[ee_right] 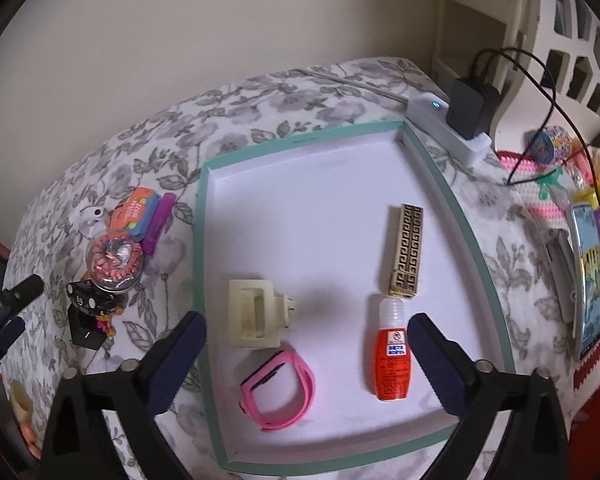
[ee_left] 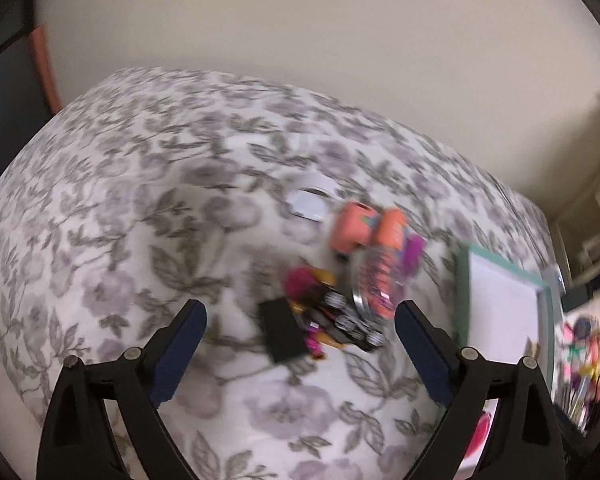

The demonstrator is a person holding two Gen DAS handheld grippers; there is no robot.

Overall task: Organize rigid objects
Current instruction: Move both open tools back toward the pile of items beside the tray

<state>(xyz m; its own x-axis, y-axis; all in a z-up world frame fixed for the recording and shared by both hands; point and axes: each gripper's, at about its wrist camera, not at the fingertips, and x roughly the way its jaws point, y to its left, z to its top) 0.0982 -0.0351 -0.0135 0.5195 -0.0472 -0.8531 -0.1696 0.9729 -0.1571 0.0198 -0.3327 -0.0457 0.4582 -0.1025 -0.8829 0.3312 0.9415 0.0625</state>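
Note:
The white tray with a green rim (ee_right: 436,168) holds a cream plastic clip (ee_right: 252,312), a pink wristband (ee_right: 278,396), an orange glue bottle (ee_right: 394,360) and a gold patterned bar (ee_right: 406,252). My right gripper (ee_right: 307,320) hangs open over the tray's near half, with nothing between its fingers. Left of the tray lies a cluster: an orange box (ee_right: 134,212), a clear dome (ee_right: 114,262), a black toy car (ee_right: 88,300) and a black block (ee_right: 82,330). In the blurred left wrist view my left gripper (ee_left: 300,308) is open above the toy car (ee_left: 340,320) and block (ee_left: 282,334).
A floral cloth (ee_right: 300,88) covers the surface. A white earbud case (ee_right: 88,216) lies behind the cluster. A power strip (ee_right: 432,116) with a black adapter (ee_right: 470,108) sits past the tray's far corner. Right of the tray are a crocheted mat (ee_right: 540,184) and a phone (ee_right: 588,280).

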